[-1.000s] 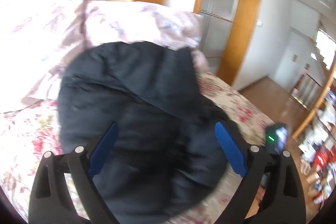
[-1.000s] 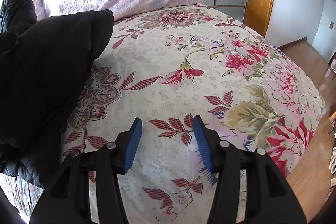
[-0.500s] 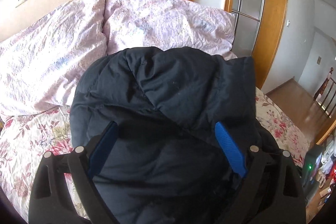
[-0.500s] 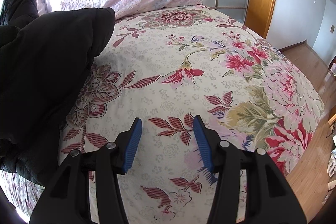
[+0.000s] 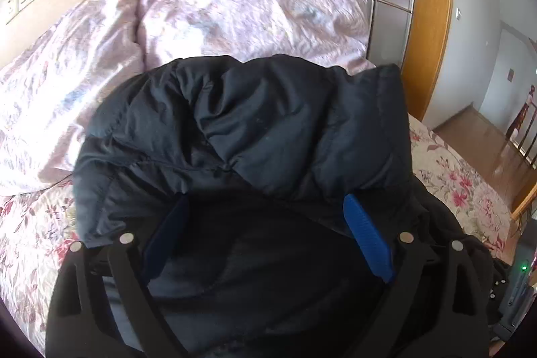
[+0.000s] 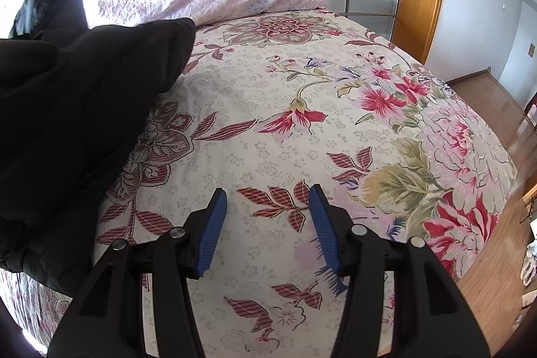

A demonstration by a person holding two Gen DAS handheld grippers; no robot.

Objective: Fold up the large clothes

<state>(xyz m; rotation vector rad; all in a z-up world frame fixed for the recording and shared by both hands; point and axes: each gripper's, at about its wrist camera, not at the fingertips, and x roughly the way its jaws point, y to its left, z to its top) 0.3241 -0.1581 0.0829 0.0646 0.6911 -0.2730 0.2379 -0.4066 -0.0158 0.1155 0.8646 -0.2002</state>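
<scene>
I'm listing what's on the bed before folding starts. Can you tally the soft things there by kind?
Black padded jacket: 1
Pale pink pillows: 2
Floral bedspread: 1
Total: 4

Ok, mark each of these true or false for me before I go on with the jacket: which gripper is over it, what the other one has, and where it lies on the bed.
1. The left gripper is over the black puffer jacket, jaws wide apart. True.
2. The right gripper is clamped on a jacket sleeve. False: its jaws are apart with nothing between them, above the floral bedspread.
3. In the right wrist view the jacket lies to the right of the gripper. False: it lies to the left.
4. Two pale pink pillows sit behind the jacket. True.
5. The jacket hangs on the wooden door frame. False: it rests on the bed.
</scene>
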